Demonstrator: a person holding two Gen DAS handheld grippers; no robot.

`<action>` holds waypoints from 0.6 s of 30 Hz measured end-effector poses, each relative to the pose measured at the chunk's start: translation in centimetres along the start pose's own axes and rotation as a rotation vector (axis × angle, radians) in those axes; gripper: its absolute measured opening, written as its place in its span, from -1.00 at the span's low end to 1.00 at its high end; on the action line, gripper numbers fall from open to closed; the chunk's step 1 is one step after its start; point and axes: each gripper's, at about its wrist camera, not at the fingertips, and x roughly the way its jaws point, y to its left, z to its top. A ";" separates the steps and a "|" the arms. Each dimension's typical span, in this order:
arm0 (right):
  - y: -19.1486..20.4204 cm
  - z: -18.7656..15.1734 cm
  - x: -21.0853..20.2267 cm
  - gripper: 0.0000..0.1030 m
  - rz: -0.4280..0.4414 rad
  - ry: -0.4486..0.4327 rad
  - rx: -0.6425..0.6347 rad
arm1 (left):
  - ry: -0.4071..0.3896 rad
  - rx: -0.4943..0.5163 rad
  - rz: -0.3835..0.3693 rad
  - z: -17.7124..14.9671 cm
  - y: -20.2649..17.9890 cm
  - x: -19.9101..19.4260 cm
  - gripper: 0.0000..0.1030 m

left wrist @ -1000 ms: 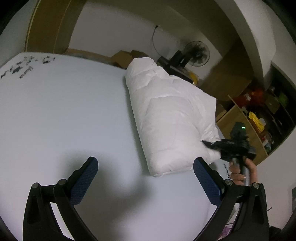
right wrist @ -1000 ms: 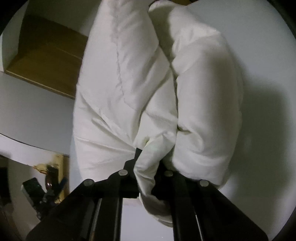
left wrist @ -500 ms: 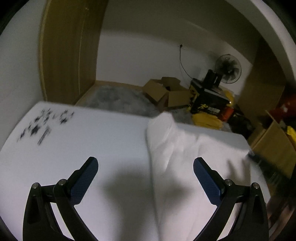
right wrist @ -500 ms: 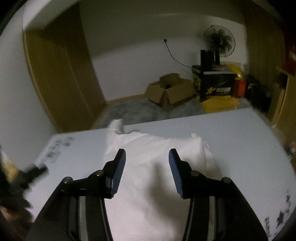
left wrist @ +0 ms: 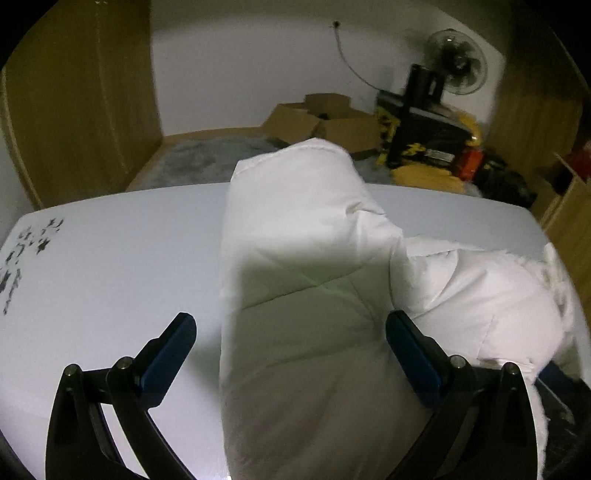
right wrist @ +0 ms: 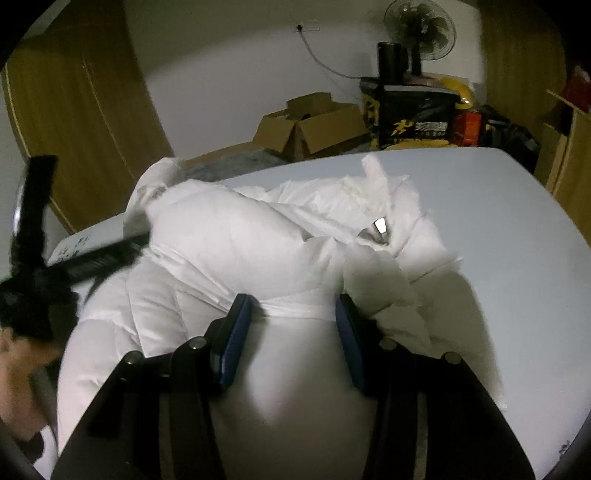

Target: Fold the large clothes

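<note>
A white puffy down jacket [left wrist: 306,258] lies folded in a thick bundle on the pale table [left wrist: 110,266]. In the left wrist view my left gripper [left wrist: 291,354] is open wide, low over the near end of the bundle, its jaws on either side of the fabric. In the right wrist view the jacket [right wrist: 236,251] fills the middle, with a metal zip pull [right wrist: 378,230] showing. My right gripper [right wrist: 291,332] is open, its blue pads [right wrist: 234,339] straddling a bulge of the jacket without closing on it. The left gripper [right wrist: 37,229] shows blurred at the left edge.
Black star marks [left wrist: 22,258] are printed at the table's left edge. Beyond the table stand cardboard boxes [right wrist: 310,125], a black and yellow box [right wrist: 410,122], a fan [right wrist: 419,29] and wooden wardrobe doors [left wrist: 74,103]. A wooden shelf [left wrist: 569,199] stands at the right.
My right gripper let go of the jacket fold it held a second ago and opened. Both grippers rose, then came back down low over the bundle.
</note>
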 end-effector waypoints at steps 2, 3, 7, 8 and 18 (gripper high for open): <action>0.1 -0.2 1.6 -0.06 0.026 0.012 0.004 | 0.014 -0.027 0.002 -0.4 0.5 1.0 0.99; 0.0 -0.2 2.2 -0.06 0.038 0.018 0.005 | 0.023 -0.037 -0.004 -0.5 0.6 1.5 0.99; 0.5 -0.6 3.5 -0.06 0.035 0.023 -0.004 | 0.043 -0.044 0.003 -1.2 0.8 2.4 1.00; 0.6 -0.7 3.7 -0.06 0.029 0.025 -0.009 | 0.045 -0.043 0.007 -1.3 0.7 2.7 1.00; 1.5 -1.2 3.9 -0.04 0.011 0.029 -0.012 | 0.110 -0.083 -0.075 -2.0 2.2 4.3 1.00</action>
